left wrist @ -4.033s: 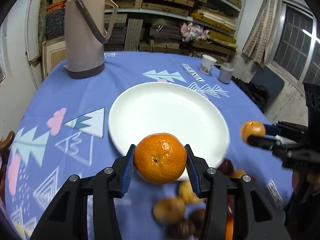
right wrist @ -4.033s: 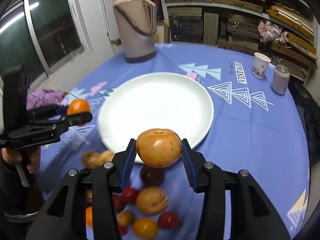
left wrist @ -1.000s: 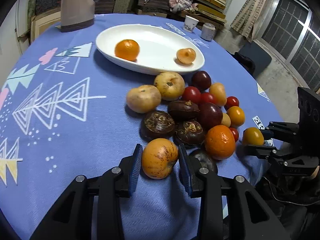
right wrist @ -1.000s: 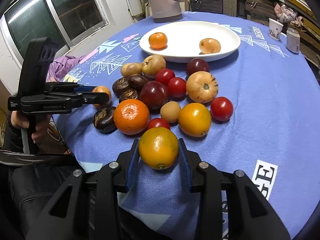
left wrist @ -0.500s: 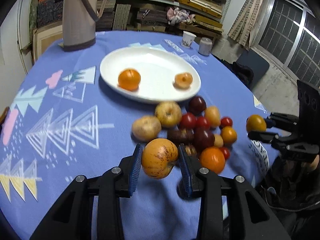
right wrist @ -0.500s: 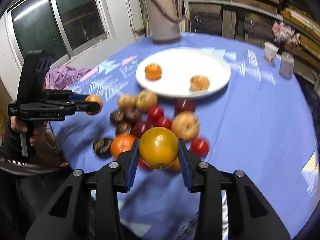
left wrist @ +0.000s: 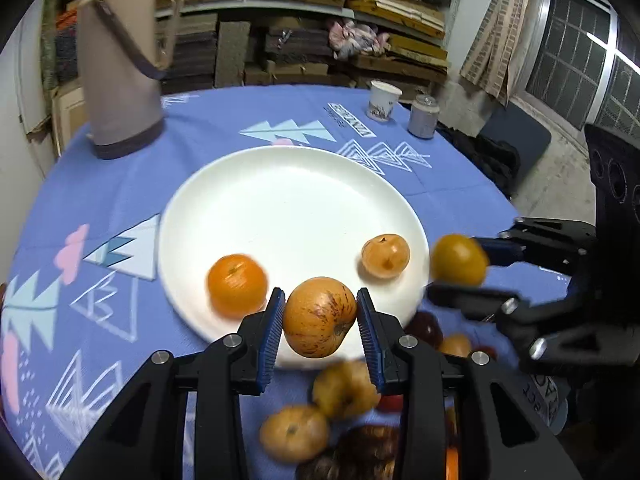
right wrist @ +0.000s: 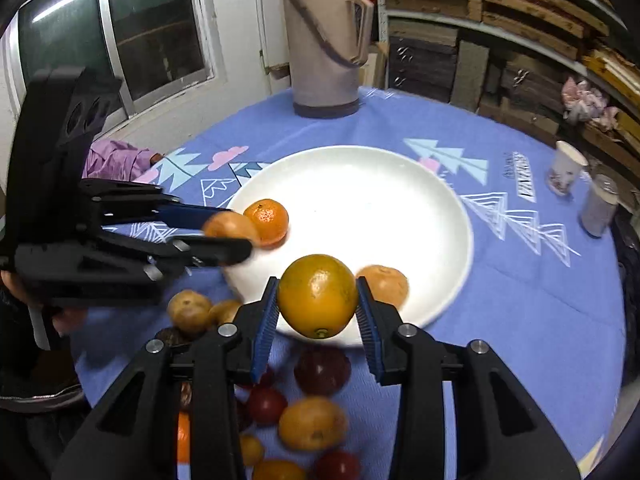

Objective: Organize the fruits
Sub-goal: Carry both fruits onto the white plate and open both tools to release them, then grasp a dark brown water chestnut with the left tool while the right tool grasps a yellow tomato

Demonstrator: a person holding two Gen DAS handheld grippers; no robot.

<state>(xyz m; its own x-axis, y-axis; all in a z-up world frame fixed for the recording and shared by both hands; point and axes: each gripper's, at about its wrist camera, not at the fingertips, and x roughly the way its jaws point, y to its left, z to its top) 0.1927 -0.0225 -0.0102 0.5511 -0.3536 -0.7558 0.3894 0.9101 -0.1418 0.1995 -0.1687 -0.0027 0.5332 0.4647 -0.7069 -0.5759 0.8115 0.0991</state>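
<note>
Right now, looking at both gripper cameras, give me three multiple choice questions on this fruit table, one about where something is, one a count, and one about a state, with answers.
1. Where does the thermos stand?
A. On the tablecloth beyond the plate
B. On the plate
C. On the floor

2. How many fruits lie on the white plate?
A. None
B. Two
C. Five

3. What is the left gripper doing?
A. Open over the pile
B. Shut on the streaked fruit
C. Shut on the paper cup

Answers:
1 A, its base sits on the blue cloth past the plate's far rim.
2 B, only the mandarin and a small pale orange fruit rest on it.
3 B, the streaked fruit sits pinched between both blue pads; the right gripper likewise clamps a yellow-orange fruit.
</note>
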